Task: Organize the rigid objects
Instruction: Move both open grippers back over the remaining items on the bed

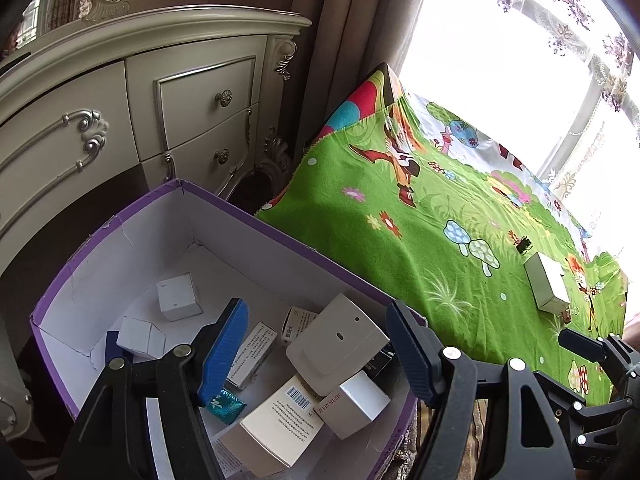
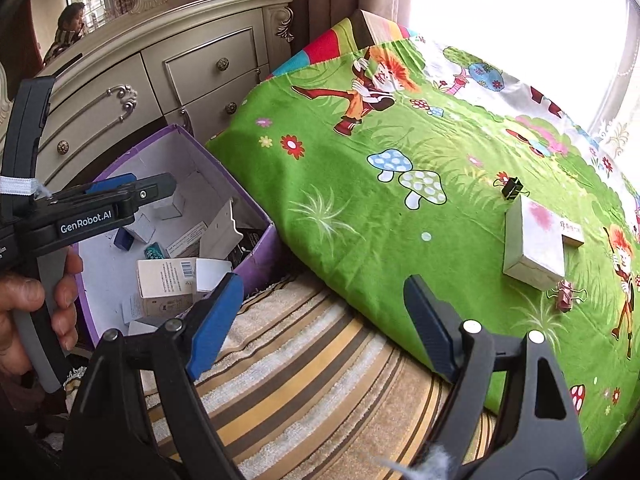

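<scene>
Left gripper, nearest in its own view, fingers spread and pinching nothing, poised over the purple box; directly below them lies a flat white packet, tilted across the heap and free of both pads. Right gripper, fingers likewise spread and empty, poised over the striped towel in the gap between the box and the green cloth; judged to be heading out for the next item. In the right view a hand grips the left tool's handle at the frame's left edge.

Box interior: white walls open upward, the near half crowded with cartons lying at mixed angles, among them a barcoded carton and a small grey cube-shaped box; the far corner holds only a white cube, so open room for further drops lies there.

Beyond: the green cloth drapes a raised bed-like surface beside the box; three task items remain on it, well apart from the box: a white carton, a black binder clip just behind it, and a pinkish clip at its near corner; the cloth around them is bare, giving clear approach from above.

Farthest: a cream dresser and curtained window.
</scene>
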A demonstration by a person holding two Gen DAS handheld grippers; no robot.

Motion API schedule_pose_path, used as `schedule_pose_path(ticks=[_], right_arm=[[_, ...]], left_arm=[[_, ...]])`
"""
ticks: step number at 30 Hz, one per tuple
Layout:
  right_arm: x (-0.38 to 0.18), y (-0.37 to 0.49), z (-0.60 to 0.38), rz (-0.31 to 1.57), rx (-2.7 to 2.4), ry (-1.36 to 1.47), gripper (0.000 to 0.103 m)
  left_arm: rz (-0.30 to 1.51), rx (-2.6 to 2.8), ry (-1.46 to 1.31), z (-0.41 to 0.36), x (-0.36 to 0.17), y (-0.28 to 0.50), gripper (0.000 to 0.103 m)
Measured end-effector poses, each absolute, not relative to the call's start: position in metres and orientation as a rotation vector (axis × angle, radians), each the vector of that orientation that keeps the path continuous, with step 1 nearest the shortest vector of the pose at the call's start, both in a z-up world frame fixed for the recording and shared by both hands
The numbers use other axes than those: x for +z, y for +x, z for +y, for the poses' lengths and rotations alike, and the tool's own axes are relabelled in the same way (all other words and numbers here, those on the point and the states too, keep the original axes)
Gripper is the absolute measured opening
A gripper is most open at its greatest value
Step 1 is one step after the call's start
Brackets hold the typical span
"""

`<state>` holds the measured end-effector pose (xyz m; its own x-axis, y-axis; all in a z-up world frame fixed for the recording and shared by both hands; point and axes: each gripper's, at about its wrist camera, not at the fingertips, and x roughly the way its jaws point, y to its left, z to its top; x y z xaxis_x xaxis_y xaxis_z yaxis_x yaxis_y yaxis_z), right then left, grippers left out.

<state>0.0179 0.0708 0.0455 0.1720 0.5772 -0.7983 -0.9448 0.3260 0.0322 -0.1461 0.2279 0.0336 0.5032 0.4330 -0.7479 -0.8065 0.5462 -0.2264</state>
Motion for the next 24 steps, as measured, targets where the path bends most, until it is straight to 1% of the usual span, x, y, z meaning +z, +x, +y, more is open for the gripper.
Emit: schedule_pose_path(ticks=[2, 11, 14, 18, 24], right_arm=[[0.045, 0.025, 0.066, 0.827, 1.147, -0.535, 0.085], [0.043, 0.068, 0.041, 0.852, 1.038, -0.512, 0.085], [0.045, 0.086, 0.034, 0.841, 1.006, -0.524, 0.085], [0.047, 0.116, 0.025, 0.827, 0.949, -0.511, 0.085], [0.041, 0.162, 0.009, 0.831, 0.852, -0.466, 0.085]], left_arm=[[0.684, 0.784, -0.658, 0.23, 0.036, -0.142, 0.072], [0.716, 0.704, -0.648, 0.21, 0.035, -0.105, 0.073], [0.727, 0.682, -0.641, 0.204, 0.036, -0.092, 0.075], [0.728, 0.664, -0.639, 0.198, 0.037, -0.078, 0.082], [0.746, 0.641, -0.632, 0.191, 0.038, -0.058, 0.083]])
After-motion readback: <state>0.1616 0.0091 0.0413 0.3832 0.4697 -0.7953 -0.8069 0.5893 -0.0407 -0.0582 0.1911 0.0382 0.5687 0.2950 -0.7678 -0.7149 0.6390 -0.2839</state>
